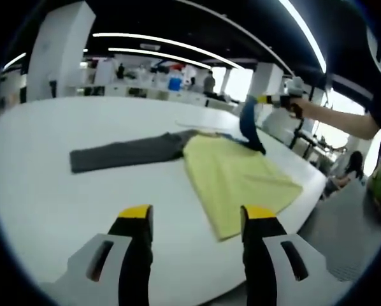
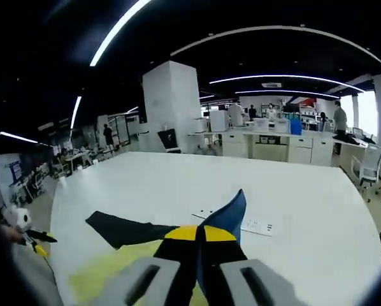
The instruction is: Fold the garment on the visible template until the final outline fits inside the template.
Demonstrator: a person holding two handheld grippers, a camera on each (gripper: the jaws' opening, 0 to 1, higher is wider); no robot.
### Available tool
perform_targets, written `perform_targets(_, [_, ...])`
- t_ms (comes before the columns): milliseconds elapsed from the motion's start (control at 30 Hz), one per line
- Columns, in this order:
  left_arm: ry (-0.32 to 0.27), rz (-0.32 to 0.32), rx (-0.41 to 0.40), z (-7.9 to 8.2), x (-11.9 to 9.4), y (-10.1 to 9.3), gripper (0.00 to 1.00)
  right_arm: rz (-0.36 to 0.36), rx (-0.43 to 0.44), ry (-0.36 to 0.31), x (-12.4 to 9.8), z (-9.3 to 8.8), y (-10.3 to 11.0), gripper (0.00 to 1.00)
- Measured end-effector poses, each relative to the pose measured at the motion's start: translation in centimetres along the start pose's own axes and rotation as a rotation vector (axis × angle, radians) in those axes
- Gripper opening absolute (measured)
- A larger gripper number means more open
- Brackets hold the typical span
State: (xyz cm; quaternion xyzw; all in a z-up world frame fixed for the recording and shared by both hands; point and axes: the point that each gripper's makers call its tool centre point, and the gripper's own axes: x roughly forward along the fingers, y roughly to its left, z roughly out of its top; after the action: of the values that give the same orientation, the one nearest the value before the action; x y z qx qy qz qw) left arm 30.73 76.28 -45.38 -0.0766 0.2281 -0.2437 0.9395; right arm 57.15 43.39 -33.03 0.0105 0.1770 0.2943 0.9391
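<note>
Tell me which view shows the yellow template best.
The left gripper view: the yellow template lies whole on the white table. The right gripper view shows just a yellow strip, cut off behind the shut jaws.

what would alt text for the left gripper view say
A dark grey garment lies stretched across a white table, partly on a yellow template, with one blue end lifted by the right gripper in a person's outstretched hand. The left gripper hovers open over the table's near edge, its yellow-tipped fingers holding nothing.

No legible text, perhaps from blur.
</note>
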Motion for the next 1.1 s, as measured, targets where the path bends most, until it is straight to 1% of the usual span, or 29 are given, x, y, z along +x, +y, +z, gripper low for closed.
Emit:
perform_targets(67, [0.000, 0.003, 0.000, 0.0, 0.0, 0.1, 0.52, 0.027, 0.002, -0.006, 0.8, 0.4, 1.4, 0.00])
perform_targets(133, [0.003, 0.001, -0.004, -0.1, 0.0, 0.1, 0.51, 0.057, 0.006, -0.004, 1.6, 0.4, 2.0, 0.00])
perform_targets(233, [0.010, 0.000, -0.005, -0.4, 0.0, 0.0, 0.51, 0.092, 0.005, 0.006, 2.6, 0.1, 4.0, 0.00])
perform_targets(400, [0.014, 0.002, -0.010, -0.5, 0.0, 0.0, 0.51, 0.149, 0.006, 0.036, 5.0, -0.8, 5.4, 0.00])
perform_targets(500, [0.016, 0.002, -0.011, -0.5, 0.0, 0.1, 0.51, 0.188, 0.004, 0.065, 6.3, -2.1, 7.1, 0.00])
perform_targets(533, [0.017, 0.002, -0.012, -0.6, 0.0, 0.1, 0.51, 0.200, -0.002, 0.082, 6.9, -2.9, 7.9, 0.00])
perform_targets(567, [0.019, 0.002, -0.013, -0.6, 0.0, 0.0, 0.51, 0.203, -0.007, 0.094, 7.3, -3.5, 8.3, 0.00])
perform_targets(600, [0.020, 0.002, -0.013, -0.6, 0.1, 0.0, 0.51, 0.213, -0.007, 0.114, 8.3, -4.4, 8.5, 0.00])
perform_targets(633, [0.022, 0.002, -0.013, -0.7, 0.1, 0.0, 0.51, 0.218, -0.007, 0.128, 8.7, -5.1, 8.9, 0.00])
perform_targets(667, [0.024, 0.002, -0.013, -0.8, 0.1, 0.0, 0.51, 0.230, -0.008, 0.143, 9.4, -6.0, 9.9, 0.00])
perform_targets(700, [0.024, 0.002, -0.015, -0.8, 0.1, 0.0, 0.51, 0.241, -0.004, 0.162, 9.8, -6.8, 10.2, 0.00])
perform_targets(733, [0.024, 0.001, -0.017, -0.8, 0.1, 0.0, 0.51, 0.244, 0.000, 0.176, 10.4, -7.8, 10.4, 0.00])
perform_targets(900, [0.031, 0.008, -0.020, -1.1, 0.0, 0.2, 0.51, 0.263, 0.001, 0.228, 12.6, -10.4, 11.2, 0.00])
perform_targets(1100, [0.044, 0.020, -0.030, -1.5, -0.4, 0.6, 0.50, 0.269, 0.010, 0.270, 14.2, -12.4, 11.5, 0.00])
